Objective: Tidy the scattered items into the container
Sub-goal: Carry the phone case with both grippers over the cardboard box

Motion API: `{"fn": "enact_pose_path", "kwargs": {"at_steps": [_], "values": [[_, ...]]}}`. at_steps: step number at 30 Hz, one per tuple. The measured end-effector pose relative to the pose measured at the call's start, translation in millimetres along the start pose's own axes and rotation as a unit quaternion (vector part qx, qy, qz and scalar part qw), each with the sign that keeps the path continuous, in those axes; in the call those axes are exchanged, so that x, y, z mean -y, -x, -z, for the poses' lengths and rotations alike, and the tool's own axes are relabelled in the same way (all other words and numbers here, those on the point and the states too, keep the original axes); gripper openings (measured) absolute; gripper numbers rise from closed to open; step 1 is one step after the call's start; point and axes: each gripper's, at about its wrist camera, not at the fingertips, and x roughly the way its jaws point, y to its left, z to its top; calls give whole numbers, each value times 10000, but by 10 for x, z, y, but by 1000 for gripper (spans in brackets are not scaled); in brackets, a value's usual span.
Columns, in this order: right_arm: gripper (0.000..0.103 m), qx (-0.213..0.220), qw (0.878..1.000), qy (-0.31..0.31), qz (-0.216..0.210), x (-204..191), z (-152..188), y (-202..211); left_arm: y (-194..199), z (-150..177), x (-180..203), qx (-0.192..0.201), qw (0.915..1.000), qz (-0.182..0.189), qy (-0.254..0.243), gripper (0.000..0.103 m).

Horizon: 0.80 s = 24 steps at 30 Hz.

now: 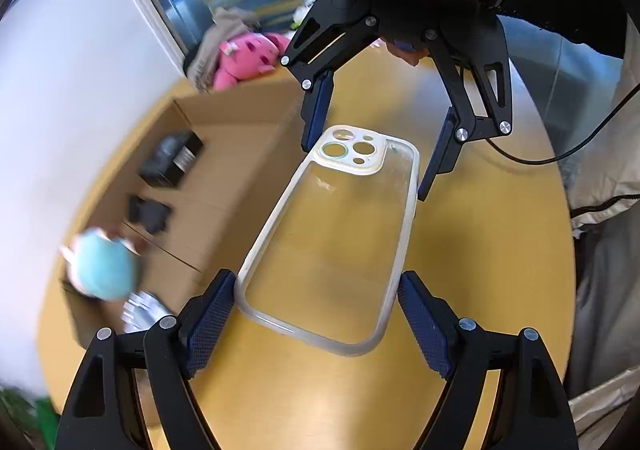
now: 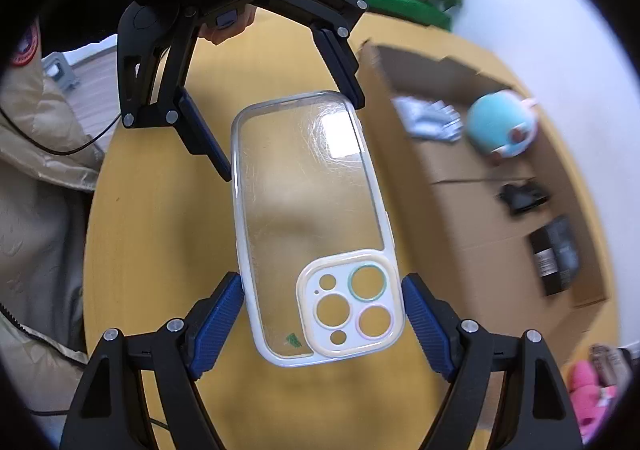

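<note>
I hold a clear phone case between my two grippers, above the yellow table. My left gripper has its blue pads against the two long edges at the plain end of the case. My right gripper does the same at the end with the camera cutouts. Both look clamped on the case, though on the far side of each grip I cannot be fully sure that the pad touches.

The long axis of the case runs straight from one gripper to the other, so it points directly forward from each of them. The camera end is away from my left gripper and close to my right one. The case seems to be nearly flat, with its back turned up to both cameras.

The cardboard box lies open to the left of my left gripper, which is the right side in the right wrist view. Inside it I see a blue round toy, a black box and some small dark things. I judge that the next move is sideways toward this box, and that the left gripper is the nearer one.
</note>
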Motion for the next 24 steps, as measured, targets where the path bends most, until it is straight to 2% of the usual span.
{"fn": "enact_pose_path", "kwargs": {"at_steps": [6, 13, 18, 24], "values": [[81, -13, 9989, 94, 461, 235, -194, 228, 68, -244, -450, 100, 9987, -395, -299, 86], [80, -65, 9974, 194, 684, 656, -316, 310, 115, -422, -777, 38, 9972, -608, -430, 86], [80, -164, 9975, 235, 648, 960, -400, 215, -18, -453, -1093, -49, 9974, -593, -405, 86], [80, -303, 9981, 169, 500, 1300, -447, -65, -327, -403, -1482, -205, 9987, -349, -304, 86]]}}
